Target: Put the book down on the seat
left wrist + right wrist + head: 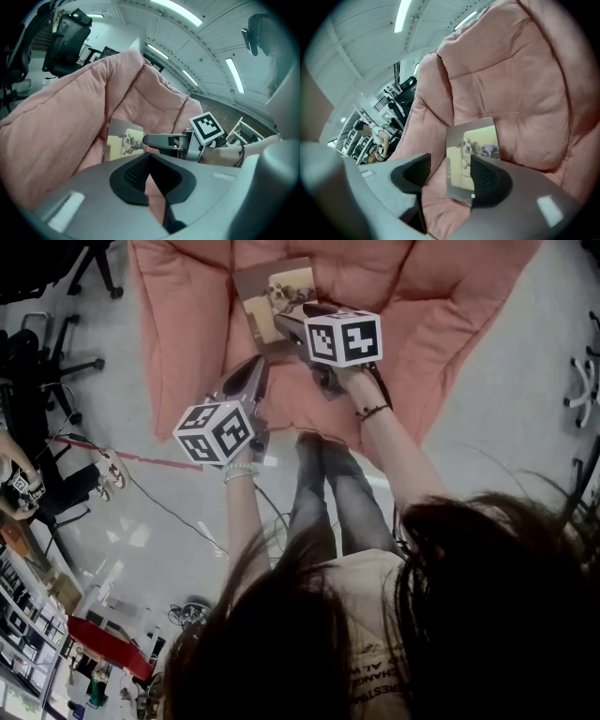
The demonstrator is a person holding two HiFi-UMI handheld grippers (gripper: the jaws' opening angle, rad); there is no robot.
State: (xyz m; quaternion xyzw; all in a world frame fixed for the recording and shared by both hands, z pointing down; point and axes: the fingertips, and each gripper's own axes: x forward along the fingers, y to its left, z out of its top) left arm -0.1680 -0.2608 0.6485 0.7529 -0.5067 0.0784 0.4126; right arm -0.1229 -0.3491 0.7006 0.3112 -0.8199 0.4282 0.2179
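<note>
A thin book [272, 292] with a dog picture on its cover leans on the pink cushioned seat [187, 324], against the backrest. My right gripper [286, 322] is open, its fingertips just over the book's near edge. In the right gripper view the book [471, 145] shows in the gap and behind the right pad, with no pad pressing on it. My left gripper [255, 371] hangs left of and nearer than the book, jaws shut and empty. The left gripper view shows the book [123, 140] on the seat [56, 126], with the right gripper's fingers [159, 140] beside it.
The person's legs [328, 493] stand at the seat's front edge. Black office chairs [47, 362] are at the left and a white chair base [581, 381] at the right. A red tape line [141, 458] and cables cross the grey floor.
</note>
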